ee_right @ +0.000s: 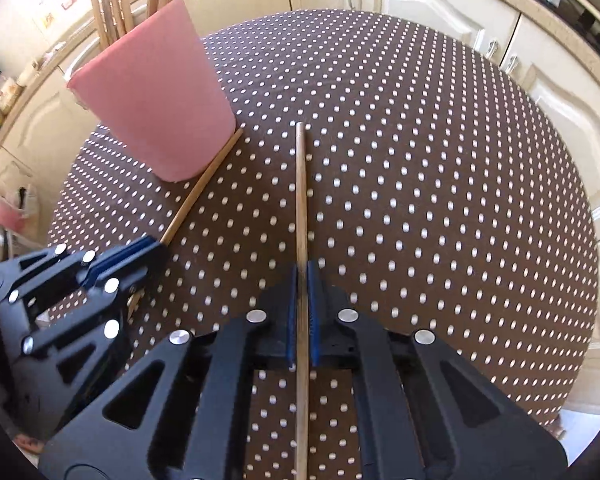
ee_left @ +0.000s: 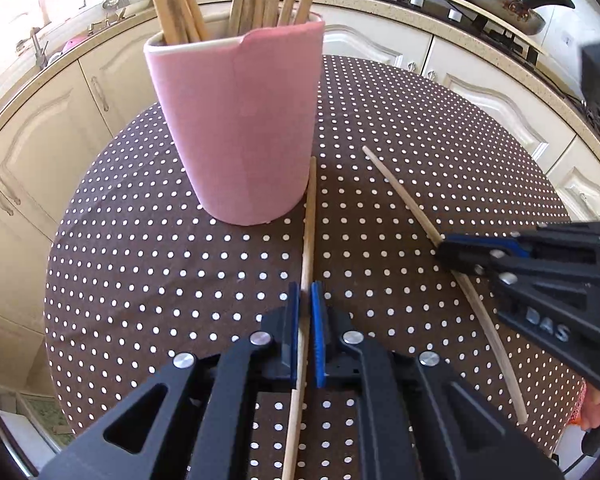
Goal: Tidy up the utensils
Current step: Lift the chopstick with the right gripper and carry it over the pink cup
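Both views are brightly lit by daylight. Glare washes out the cabinets (ee_left: 80, 92) in the upper left. A shadow is cast by the pink cup (ee_left: 236, 120) onto the tablecloth (ee_left: 420, 128). Edges are bent and darkened by fisheye distortion.

Both grippers are matte black plastic linkages with triangular cut-outs in the arms and round silver screw heads at the pivots behind the jaws. The left gripper (ee_left: 305, 292) and right gripper (ee_right: 302, 270) carry ribbed blue pads (ee_left: 317, 332) on the inner finger faces. Raised letters "DAS" mark the right gripper's outer arm.
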Tool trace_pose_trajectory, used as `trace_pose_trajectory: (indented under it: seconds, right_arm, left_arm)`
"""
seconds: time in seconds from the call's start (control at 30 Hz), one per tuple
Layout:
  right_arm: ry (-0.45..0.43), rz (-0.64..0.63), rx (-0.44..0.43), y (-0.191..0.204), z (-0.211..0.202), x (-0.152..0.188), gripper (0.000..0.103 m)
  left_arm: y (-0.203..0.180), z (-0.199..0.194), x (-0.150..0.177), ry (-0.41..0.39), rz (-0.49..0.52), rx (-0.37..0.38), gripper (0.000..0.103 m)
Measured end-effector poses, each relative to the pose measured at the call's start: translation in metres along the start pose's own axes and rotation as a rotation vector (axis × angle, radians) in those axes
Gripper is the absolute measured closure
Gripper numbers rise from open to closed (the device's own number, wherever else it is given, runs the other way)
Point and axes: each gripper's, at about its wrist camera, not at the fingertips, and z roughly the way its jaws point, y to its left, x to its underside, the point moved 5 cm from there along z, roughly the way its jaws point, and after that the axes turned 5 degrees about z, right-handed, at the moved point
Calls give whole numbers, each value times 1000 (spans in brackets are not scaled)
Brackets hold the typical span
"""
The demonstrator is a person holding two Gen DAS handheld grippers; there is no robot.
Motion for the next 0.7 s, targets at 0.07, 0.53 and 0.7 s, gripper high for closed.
trace_pose_trajectory:
  seconds: [0.07, 0.53, 0.7]
  right_arm:
    - [-2, 9, -27, -5, -3, 7, 97]
    - [-194, 54, -213, -30, -73, 42, 97]
    - [-331, 60, -297, -30, -111, 43, 97]
  left_arm:
    - [0, 0, 1, -4, -5, -2, 97]
    - [-31, -59, 10, -231, -21, 202, 98]
    - [-35, -101, 11, -393, -6, 240, 98]
